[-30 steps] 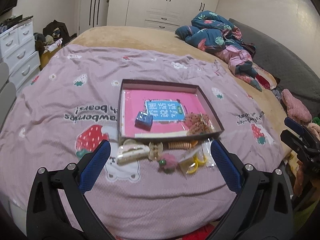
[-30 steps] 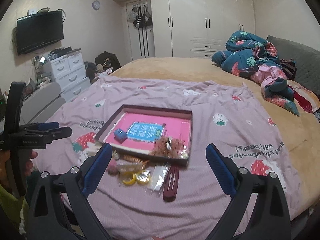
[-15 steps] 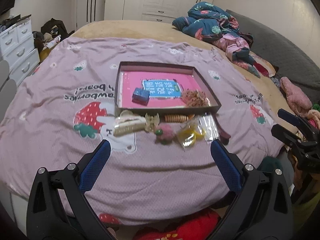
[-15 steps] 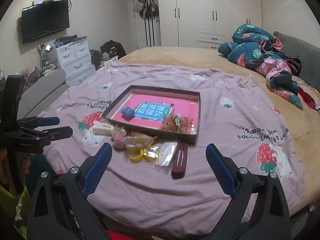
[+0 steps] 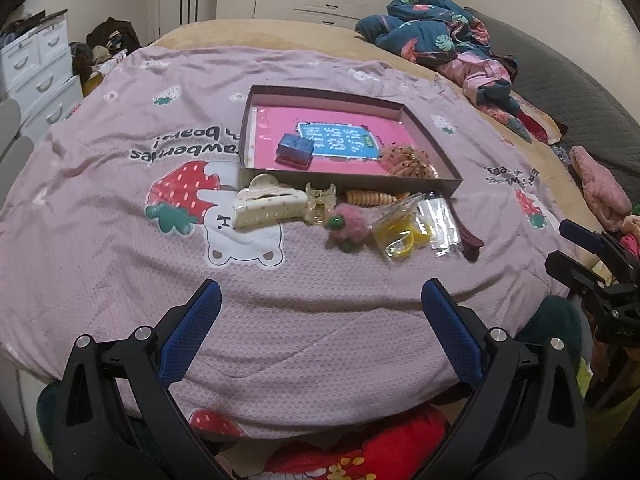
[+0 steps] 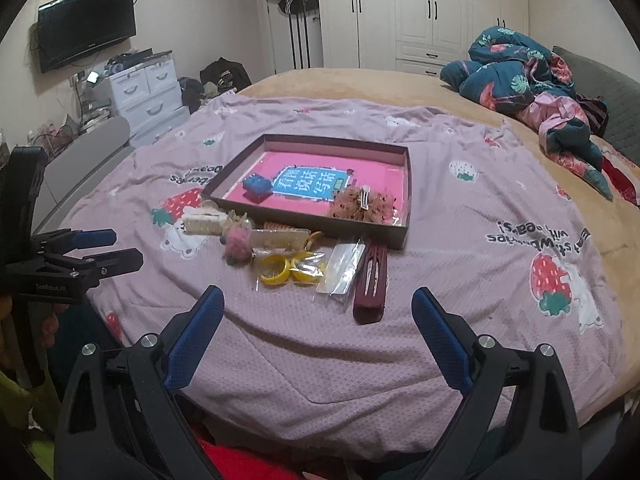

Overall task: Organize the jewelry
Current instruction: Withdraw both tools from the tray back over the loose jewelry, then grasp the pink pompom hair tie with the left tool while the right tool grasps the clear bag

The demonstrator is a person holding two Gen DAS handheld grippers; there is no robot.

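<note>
A: Which step is this?

B: The very start, I judge. Both the left gripper (image 5: 320, 300) and the right gripper (image 6: 318, 308) hover at the near edge of the bed, fingers spread wide, holding nothing. The tray (image 5: 424, 120) already holds a blue box (image 5: 295, 149) and a beaded piece (image 5: 406, 162) in its near right corner.

A: And the rest?

B: Lined up just in front of the tray: a cream claw clip (image 5: 266, 202), a small clear clip (image 5: 320, 200), a pink pompom (image 5: 350, 224), yellow rings in a bag (image 5: 400, 234), and a maroon hair clip (image 6: 371, 282).

A: Next move?

B: Probably reaching forward over 1 loose piece, closing on it, and lifting it into the tray.

A: Any writing?

B: The purple bedspread (image 5: 120, 240) reads "with bears!" upside down. The tray's blue label (image 6: 310, 184) carries Chinese characters.
</note>
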